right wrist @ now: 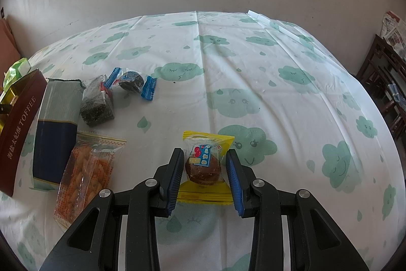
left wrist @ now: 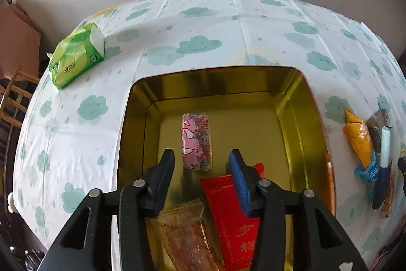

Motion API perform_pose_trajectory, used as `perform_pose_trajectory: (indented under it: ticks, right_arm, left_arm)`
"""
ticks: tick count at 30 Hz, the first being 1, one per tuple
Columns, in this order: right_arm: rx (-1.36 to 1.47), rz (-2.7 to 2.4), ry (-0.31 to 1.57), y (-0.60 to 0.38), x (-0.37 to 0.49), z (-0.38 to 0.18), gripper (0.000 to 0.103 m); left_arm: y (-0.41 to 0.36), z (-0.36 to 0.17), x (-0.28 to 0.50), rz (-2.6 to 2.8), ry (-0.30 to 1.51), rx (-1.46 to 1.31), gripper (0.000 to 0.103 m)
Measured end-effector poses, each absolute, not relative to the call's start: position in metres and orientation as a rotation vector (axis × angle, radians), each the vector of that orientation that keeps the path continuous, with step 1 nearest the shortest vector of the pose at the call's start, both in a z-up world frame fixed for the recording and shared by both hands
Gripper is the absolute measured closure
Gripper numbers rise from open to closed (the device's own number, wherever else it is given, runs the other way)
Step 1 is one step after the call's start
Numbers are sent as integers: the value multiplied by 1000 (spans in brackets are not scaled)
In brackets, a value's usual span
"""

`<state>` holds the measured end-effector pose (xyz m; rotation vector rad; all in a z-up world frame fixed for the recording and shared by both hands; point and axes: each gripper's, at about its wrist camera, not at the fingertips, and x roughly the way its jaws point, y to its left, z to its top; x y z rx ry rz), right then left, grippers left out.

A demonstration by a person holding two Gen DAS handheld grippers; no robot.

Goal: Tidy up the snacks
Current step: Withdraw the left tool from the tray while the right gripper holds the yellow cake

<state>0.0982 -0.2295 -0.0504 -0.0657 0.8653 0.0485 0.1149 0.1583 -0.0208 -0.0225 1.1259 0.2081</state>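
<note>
In the left wrist view my left gripper (left wrist: 201, 153) hangs open over a gold tin (left wrist: 312, 103). A pink wrapped snack (left wrist: 196, 141) lies on the tin's floor just past the fingertips, and the pads do not touch it. A red packet (left wrist: 228, 215) and a clear packet of brown bars (left wrist: 182, 233) lie under the fingers. In the right wrist view my right gripper (right wrist: 205, 153) is shut on a round brown cake in a yellow wrapper (right wrist: 203, 166), low over the cloud-print tablecloth.
Left of the right gripper lie an orange snack packet (right wrist: 86, 169), a grey and navy packet (right wrist: 55, 126), a dark packet (right wrist: 97, 103) and a blue-ended candy (right wrist: 130, 83), beside the tin's brown side (right wrist: 17, 128). A green tissue pack (left wrist: 76, 55) sits far left. A wall and window stand behind.
</note>
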Motion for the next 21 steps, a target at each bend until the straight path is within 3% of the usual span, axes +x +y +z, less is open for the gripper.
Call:
perform_pose_trajectory:
  ticks: [5, 21]
  right_arm:
    - [-66, 48, 865, -230, 98, -50, 67]
    - [-68, 47, 865, -229, 98, -51, 67]
  left_arm:
    - [150, -10, 108, 195, 1094, -10, 52]
    - [127, 12, 74, 179, 1030, 14, 49]
